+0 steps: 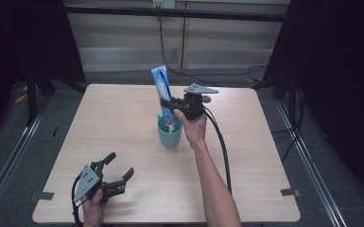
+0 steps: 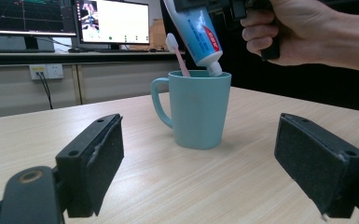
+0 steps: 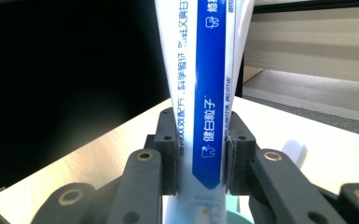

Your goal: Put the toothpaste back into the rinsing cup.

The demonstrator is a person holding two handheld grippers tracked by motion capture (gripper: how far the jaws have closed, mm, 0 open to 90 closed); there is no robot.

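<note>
Dark-curtained room, pale wooden table (image 1: 123, 118), monitors (image 2: 112, 21) behind

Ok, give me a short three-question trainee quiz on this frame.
1. True or false: the right gripper is shut on the toothpaste.
2. What already stands in the mug? A) toothbrush B) spoon C) comb
3. How do the left gripper's jaws stand?

Key:
1. True; its cap end is at the mug's rim.
2. A, the toothbrush.
3. Open, with nothing between them, resting low near the table front edge.
</note>
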